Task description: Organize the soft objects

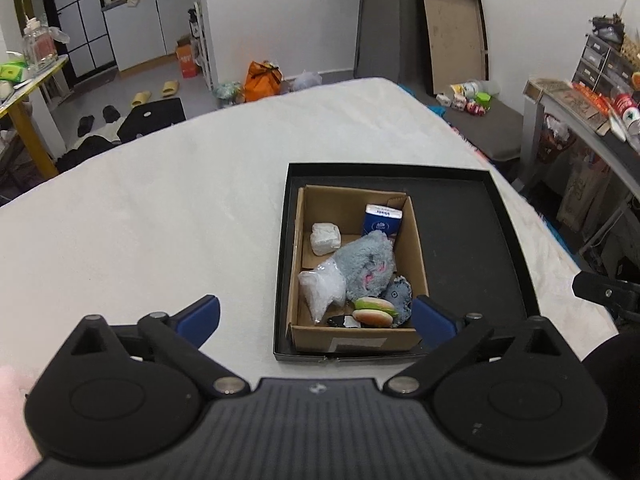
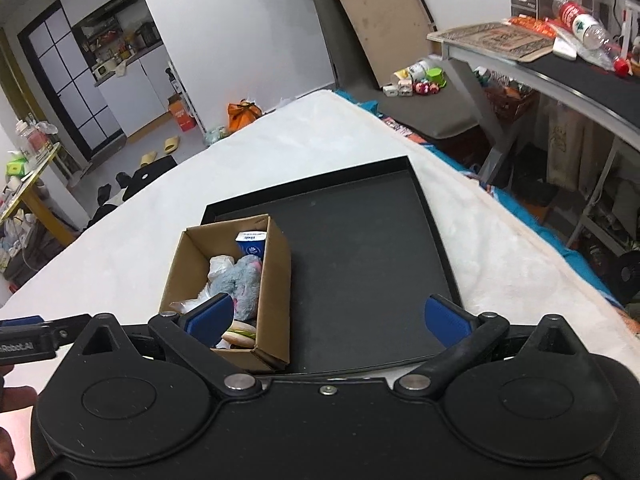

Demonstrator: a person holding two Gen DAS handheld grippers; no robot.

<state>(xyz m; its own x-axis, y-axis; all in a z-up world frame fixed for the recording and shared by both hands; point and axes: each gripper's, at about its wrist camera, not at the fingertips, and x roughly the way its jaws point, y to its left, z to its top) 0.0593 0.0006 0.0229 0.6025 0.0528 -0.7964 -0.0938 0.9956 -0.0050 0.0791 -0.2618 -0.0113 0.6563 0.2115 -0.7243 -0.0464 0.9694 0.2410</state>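
- Nearest, the left hand-held gripper and right hand-held gripper both gape wide, holding nothing.
- Beyond them, the cardboard box in the black tray's left side holds every soft object: grey plush, toy burger, plastic bag.
- The white bed lies bare around it; sorting looks finished.

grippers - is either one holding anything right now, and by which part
Nothing is held. The left gripper and the right gripper both stand open with nothing between the fingers. The soft things lie in the cardboard box.
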